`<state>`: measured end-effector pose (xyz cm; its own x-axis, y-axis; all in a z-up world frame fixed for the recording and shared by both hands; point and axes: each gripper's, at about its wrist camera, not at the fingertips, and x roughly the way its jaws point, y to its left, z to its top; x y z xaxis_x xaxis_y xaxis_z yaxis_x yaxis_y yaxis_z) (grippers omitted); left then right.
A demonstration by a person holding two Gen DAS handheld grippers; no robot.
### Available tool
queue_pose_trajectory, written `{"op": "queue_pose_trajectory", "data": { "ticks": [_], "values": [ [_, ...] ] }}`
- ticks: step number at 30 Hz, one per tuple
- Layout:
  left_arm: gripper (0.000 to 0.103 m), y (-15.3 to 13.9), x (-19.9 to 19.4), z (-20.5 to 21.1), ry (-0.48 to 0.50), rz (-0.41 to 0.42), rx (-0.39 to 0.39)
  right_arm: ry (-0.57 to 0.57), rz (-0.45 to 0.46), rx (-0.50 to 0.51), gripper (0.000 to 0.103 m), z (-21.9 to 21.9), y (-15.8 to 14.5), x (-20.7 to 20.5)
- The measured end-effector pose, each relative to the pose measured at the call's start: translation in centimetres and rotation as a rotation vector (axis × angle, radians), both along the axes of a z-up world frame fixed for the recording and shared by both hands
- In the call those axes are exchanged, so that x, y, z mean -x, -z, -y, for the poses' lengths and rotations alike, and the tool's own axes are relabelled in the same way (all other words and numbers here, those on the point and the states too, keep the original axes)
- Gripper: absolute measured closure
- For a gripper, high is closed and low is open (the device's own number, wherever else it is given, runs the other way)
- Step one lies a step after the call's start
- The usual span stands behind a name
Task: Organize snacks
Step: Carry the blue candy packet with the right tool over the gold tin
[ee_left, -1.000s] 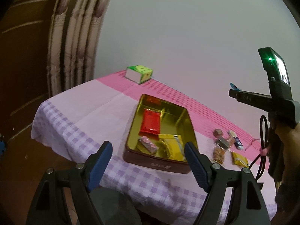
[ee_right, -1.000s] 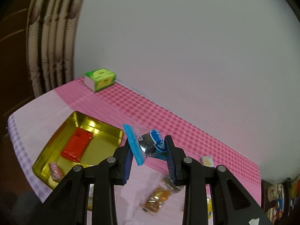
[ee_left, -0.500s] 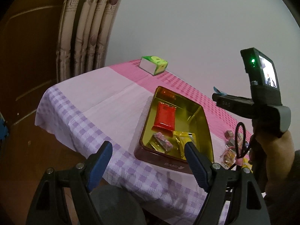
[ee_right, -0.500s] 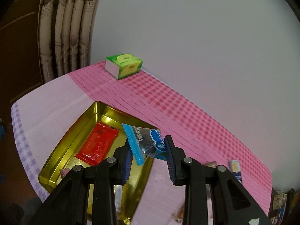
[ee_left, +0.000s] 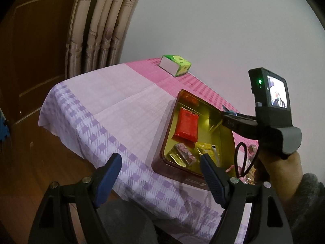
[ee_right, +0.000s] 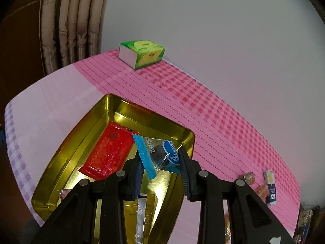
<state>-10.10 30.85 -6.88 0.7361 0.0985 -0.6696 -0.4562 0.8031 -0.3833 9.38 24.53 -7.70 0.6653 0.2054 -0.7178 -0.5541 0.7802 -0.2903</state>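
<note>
Blue snack packet (ee_right: 160,153) clamped, right hand-held gripper (ee_right: 161,169), over tin (ee_right: 113,105)

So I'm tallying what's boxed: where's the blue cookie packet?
In the right wrist view, the blue cookie packet is pinched in the right gripper, above the gold tin, beside the red packet.

No lettering on the blue packet (ee_right: 162,154) or tin (ee_left: 189,180) is legible.

Gold rectangular metal tin (ee_right: 113,109): near end hidden behind the right hand-held gripper (ee_right: 161,168).
Yellow foil packet (ee_right: 140,209): mostly covered.
Small wrapped snacks on the right (ee_left: 250,172): screened by a hand (ee_left: 284,174) and cable.
Small screen (ee_left: 277,94): picture too small to tell.
</note>
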Motion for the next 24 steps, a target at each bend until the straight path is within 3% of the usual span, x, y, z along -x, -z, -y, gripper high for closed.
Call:
{"op": "queue_pose_trajectory", "data": {
  "ticks": [24],
  "values": [
    [0.022, 0.7, -0.3, -0.1, -0.005, -0.026, 0.035, 0.005, -0.064, 0.036, 0.074, -1.2, 3.6, -1.1]
  ]
}}
